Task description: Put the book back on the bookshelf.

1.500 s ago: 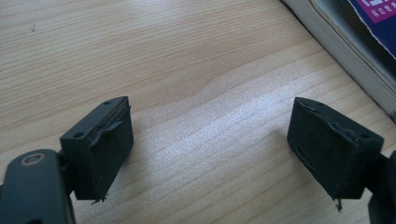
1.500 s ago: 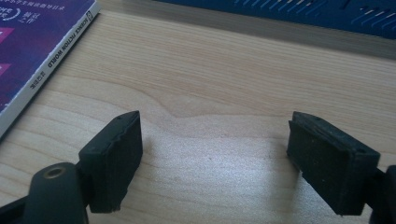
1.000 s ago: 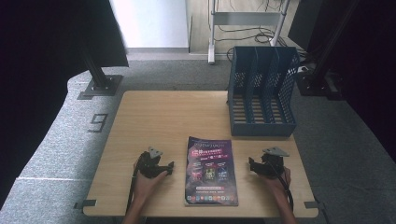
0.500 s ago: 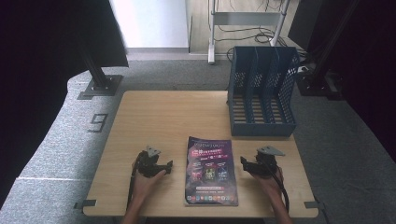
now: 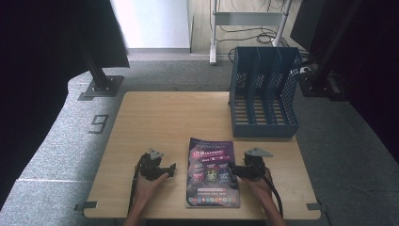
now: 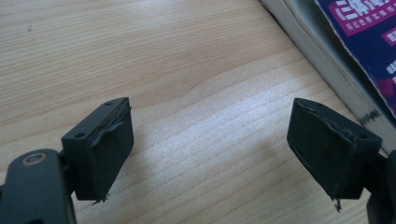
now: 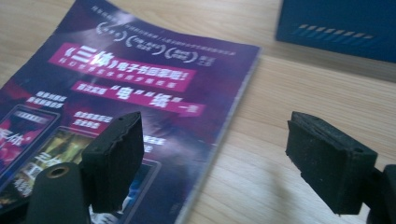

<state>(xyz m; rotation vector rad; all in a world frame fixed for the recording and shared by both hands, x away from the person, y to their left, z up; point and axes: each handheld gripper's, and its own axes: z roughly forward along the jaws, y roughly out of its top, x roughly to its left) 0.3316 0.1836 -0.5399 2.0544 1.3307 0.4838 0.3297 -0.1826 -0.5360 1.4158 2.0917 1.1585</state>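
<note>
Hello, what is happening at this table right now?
A person sits at a wooden table with a gripper in each hand. A purple magazine lies flat between them. The right gripper is open at the magazine's right edge, one jaw above the cover and one above bare wood. The left gripper is open too, over the table beside the magazine's left edge. Neither holds anything. A blue file rack stands at the far right.

Right gripper point(image 5: 234, 168) now closer in, one jaw over the magazine's point(image 5: 211, 172) right edge.
</note>
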